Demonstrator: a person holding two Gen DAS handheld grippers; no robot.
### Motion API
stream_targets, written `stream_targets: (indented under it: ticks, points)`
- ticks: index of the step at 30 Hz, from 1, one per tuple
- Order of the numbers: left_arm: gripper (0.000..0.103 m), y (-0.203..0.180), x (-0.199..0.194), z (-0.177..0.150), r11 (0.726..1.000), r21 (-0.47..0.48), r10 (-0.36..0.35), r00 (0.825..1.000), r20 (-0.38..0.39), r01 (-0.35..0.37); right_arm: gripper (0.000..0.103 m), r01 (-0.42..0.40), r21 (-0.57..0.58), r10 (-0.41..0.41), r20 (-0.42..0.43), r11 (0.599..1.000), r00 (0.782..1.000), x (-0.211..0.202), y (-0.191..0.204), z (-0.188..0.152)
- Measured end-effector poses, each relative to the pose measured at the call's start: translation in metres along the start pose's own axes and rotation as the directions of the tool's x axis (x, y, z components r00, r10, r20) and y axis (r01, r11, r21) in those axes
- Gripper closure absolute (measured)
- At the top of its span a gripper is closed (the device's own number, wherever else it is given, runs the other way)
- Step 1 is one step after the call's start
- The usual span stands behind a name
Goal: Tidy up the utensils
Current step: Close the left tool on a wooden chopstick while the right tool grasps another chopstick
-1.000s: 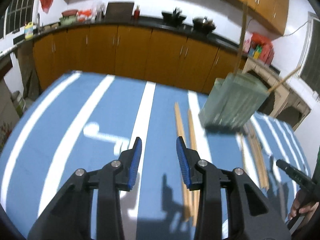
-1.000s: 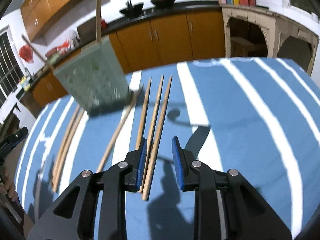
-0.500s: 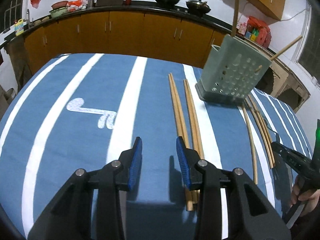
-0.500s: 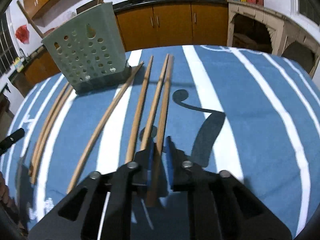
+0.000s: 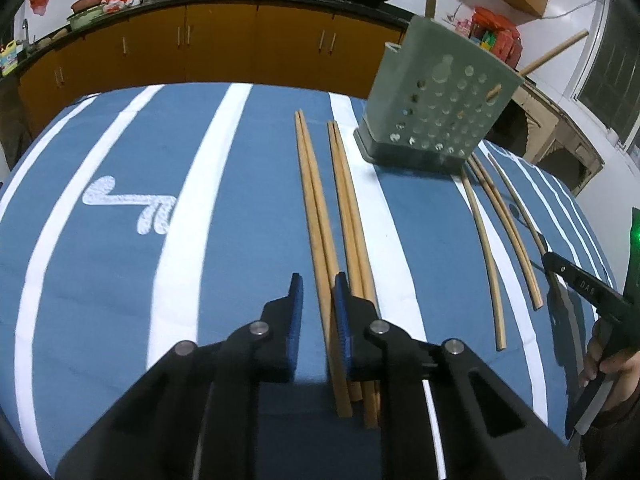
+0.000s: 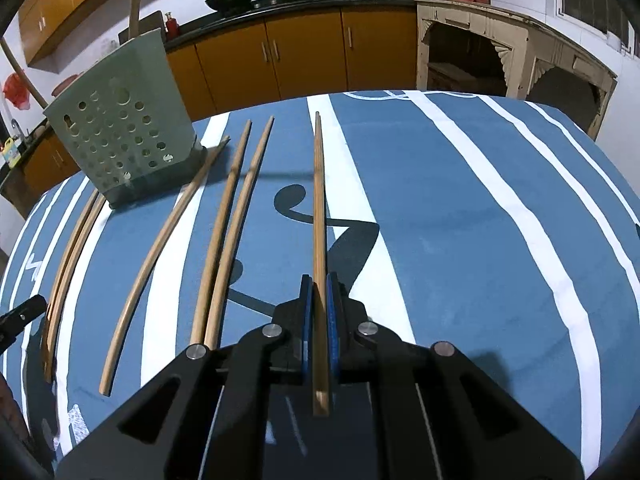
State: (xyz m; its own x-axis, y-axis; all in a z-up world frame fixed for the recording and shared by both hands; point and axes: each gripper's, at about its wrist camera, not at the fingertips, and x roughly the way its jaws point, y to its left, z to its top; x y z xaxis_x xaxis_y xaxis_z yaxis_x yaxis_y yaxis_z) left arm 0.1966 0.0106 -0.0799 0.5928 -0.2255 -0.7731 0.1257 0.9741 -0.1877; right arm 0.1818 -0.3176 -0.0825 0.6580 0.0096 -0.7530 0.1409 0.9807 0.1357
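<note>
Several long wooden chopsticks lie on the blue striped tablecloth. My right gripper (image 6: 317, 280) is shut on one chopstick (image 6: 319, 200) and holds it lifted, pointing forward. Three more chopsticks (image 6: 224, 236) lie to its left. A grey-green perforated utensil holder (image 6: 120, 124) stands at the far left with sticks in it; it also shows in the left wrist view (image 5: 436, 116). My left gripper (image 5: 318, 280) is partly open low over the table, its jaws around the near end of one chopstick (image 5: 316, 208) of a pair; another pair (image 5: 348, 208) lies under the right finger.
Three curved chopsticks (image 5: 488, 240) lie right of the holder in the left wrist view. The other handheld gripper (image 5: 592, 292) shows at the right edge. Orange kitchen cabinets (image 5: 224, 48) run behind the table. The table (image 6: 500, 240) has blue cloth to the right.
My right gripper has shut on a chopstick and raised it off the cloth. My left gripper has come lower and narrowed its jaws around the leftmost chopsticks.
</note>
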Motion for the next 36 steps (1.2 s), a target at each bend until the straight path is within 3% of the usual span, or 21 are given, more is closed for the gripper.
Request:
stream_targets:
  ticks: [4, 15, 18, 27, 36]
  points:
    - [0.087, -0.004, 0.002, 0.000, 0.999, 0.025, 0.033, 0.999, 0.007, -0.033, 0.095, -0.001, -0.001, 0.001, 0.000, 1.000, 1.000, -0.001, 0.001, -0.001]
    - [0.088, 0.020, 0.004, 0.010, 0.991, -0.028, 0.130, 0.991, 0.028, -0.130, 0.095, 0.020, 0.015, -0.020, 0.006, 1.000, 1.000, -0.001, -0.006, -0.001]
    - [0.088, 0.026, 0.003, 0.010, 0.992, -0.049, 0.116, 0.993, 0.019, -0.115, 0.095, 0.004, 0.005, -0.004, 0.004, 1.000, 1.000, -0.004, -0.007, -0.004]
    - [0.085, 0.013, -0.001, -0.005, 0.992, 0.046, 0.117, 0.993, 0.028, -0.119, 0.095, -0.017, -0.008, 0.017, 0.006, 1.000, 1.000, -0.012, -0.006, -0.014]
    - [0.087, 0.015, -0.003, -0.006, 0.992, 0.060, 0.111, 0.994, 0.022, -0.112, 0.095, -0.010, -0.036, 0.010, 0.001, 0.999, 1.000, -0.018, -0.005, -0.022]
